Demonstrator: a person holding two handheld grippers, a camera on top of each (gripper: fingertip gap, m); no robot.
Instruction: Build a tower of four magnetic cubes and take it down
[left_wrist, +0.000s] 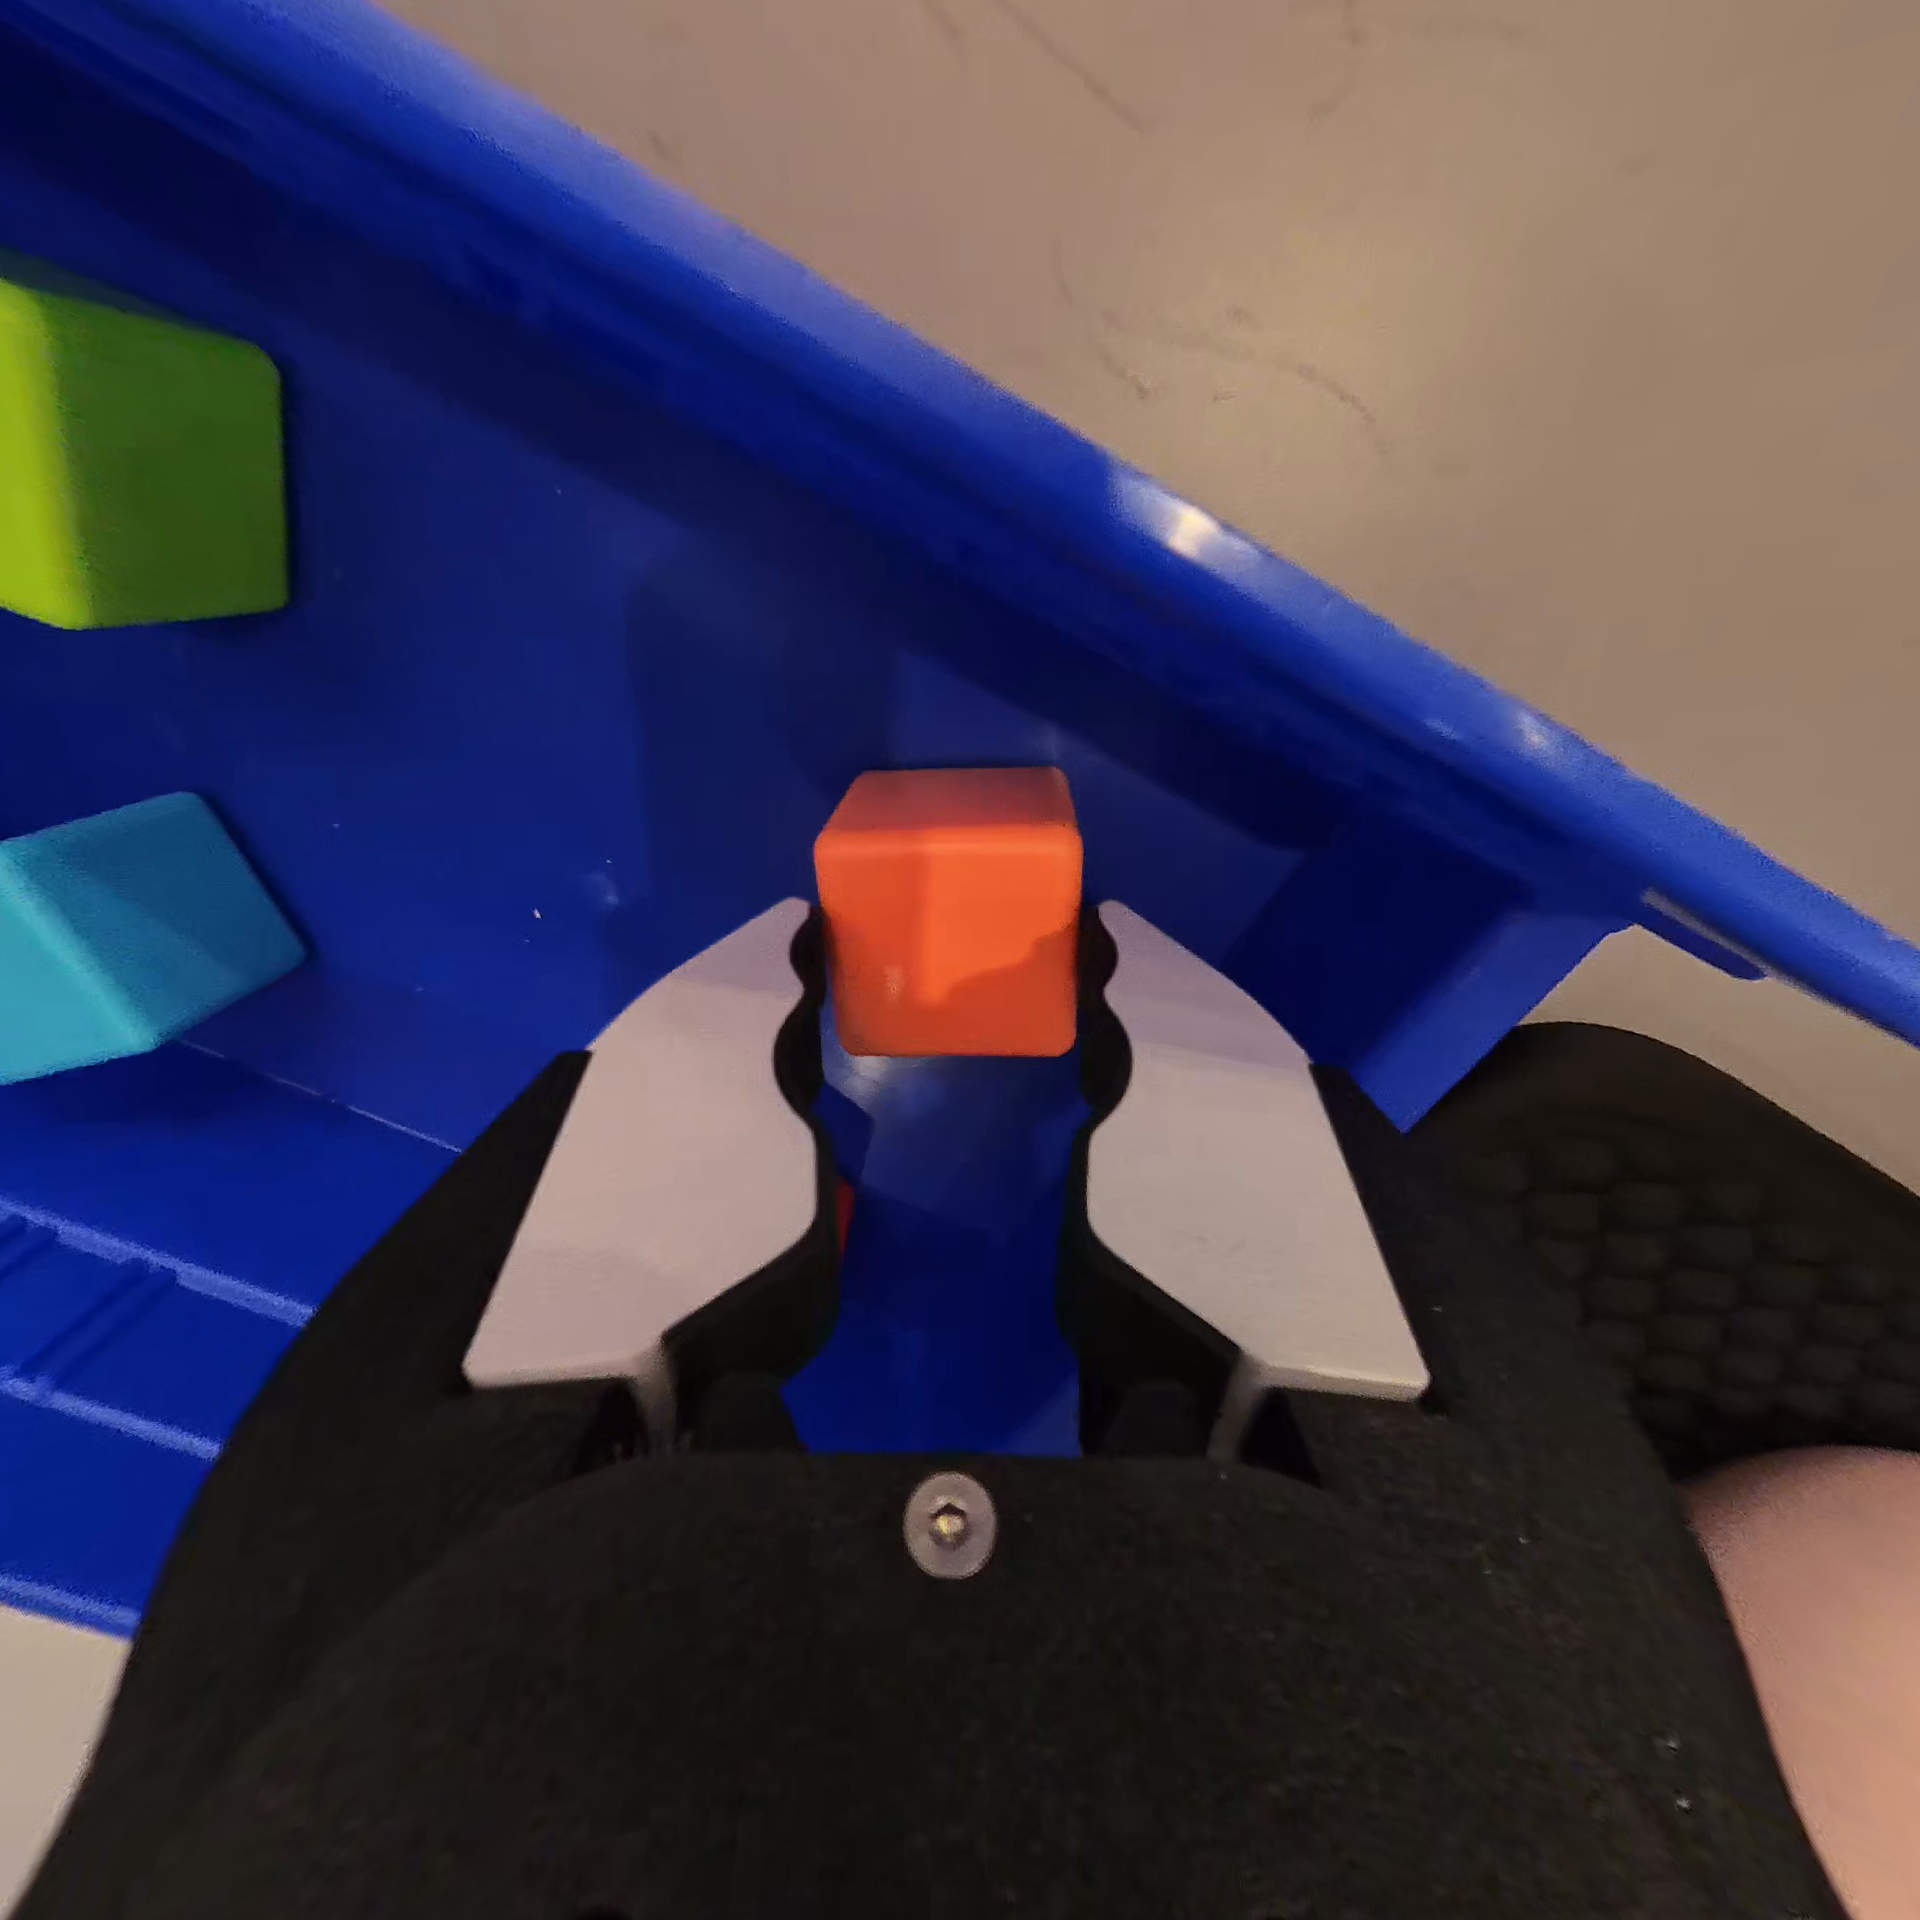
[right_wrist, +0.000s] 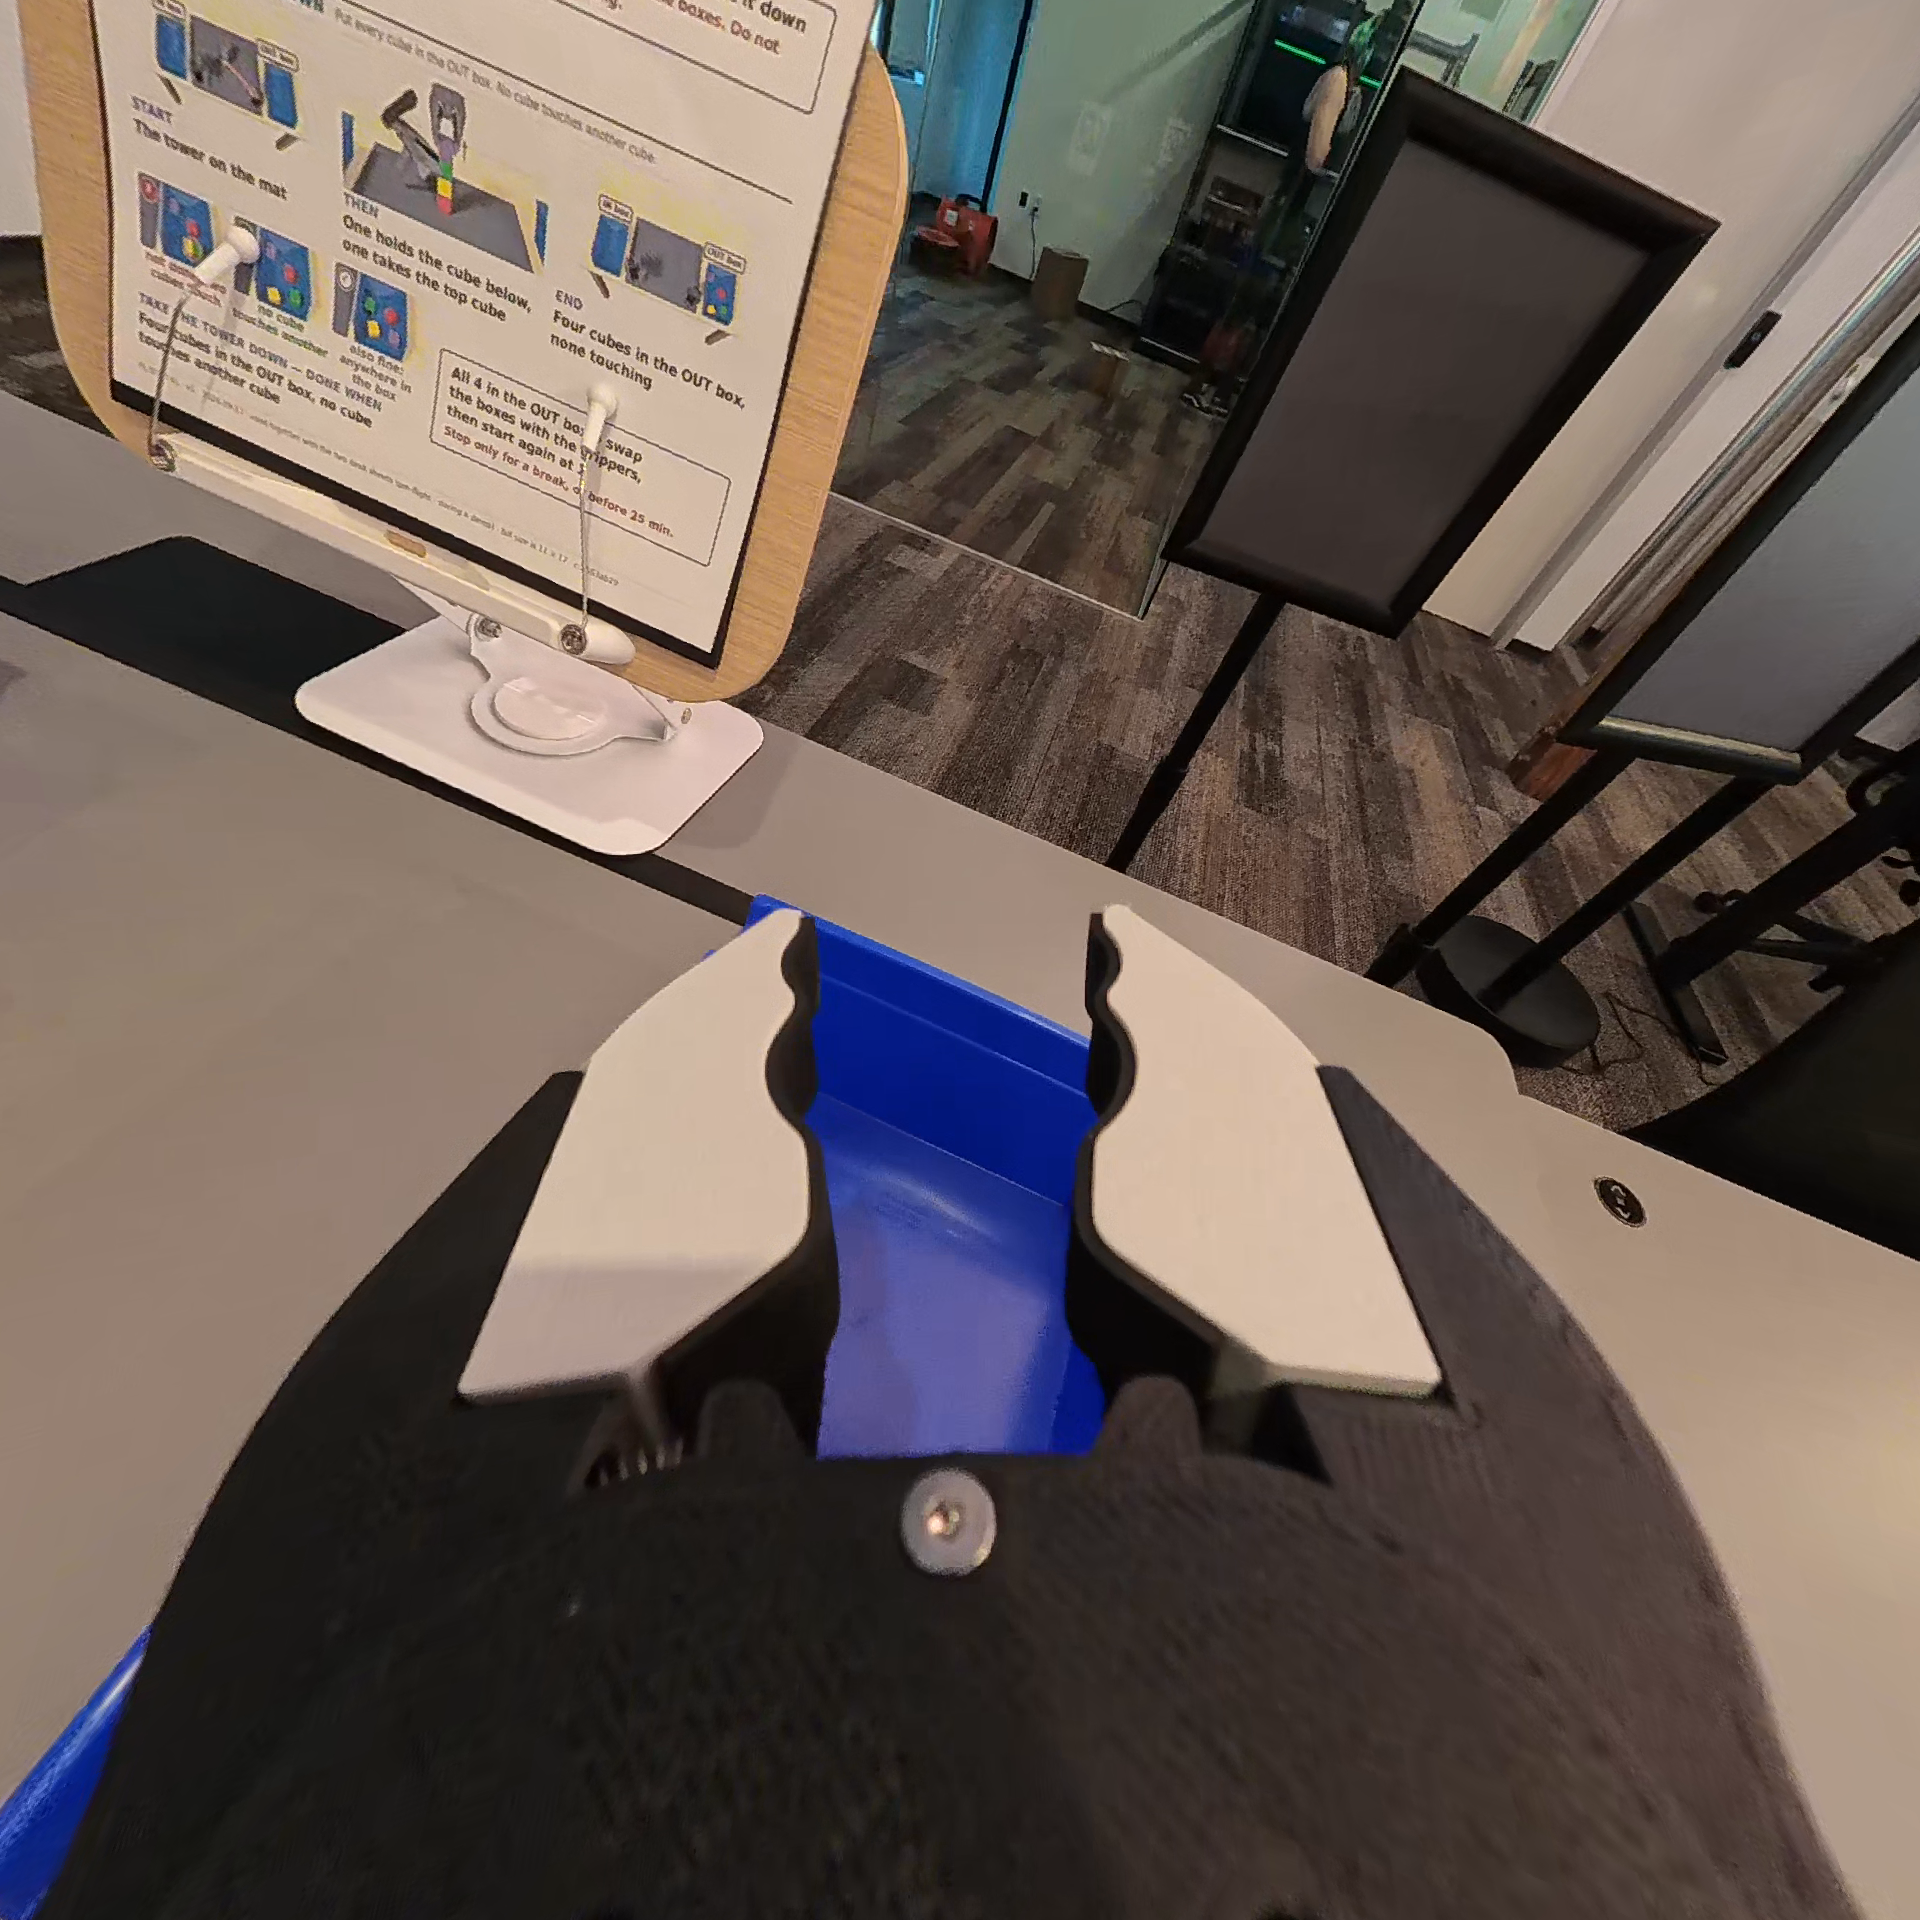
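Grey tabletop (right_wrist: 260, 1039) carries everything, and the blue bin (left_wrist: 727, 520) on it is the landmark: an instruction sheet on a white stand (right_wrist: 540, 727) sits beyond the bin's far end, probably kept there for reference. Inside the bin lie a lime-green cube (left_wrist: 145, 457) and a teal cube (left_wrist: 125, 935), apart from each other, likely so their magnets don't snap together. The left gripper (left_wrist: 948, 966) pinches the orange cube (left_wrist: 948, 920) near the bin's wall, either collecting or depositing it, while the right gripper (right_wrist: 948, 977) hangs parted and empty above a bin.
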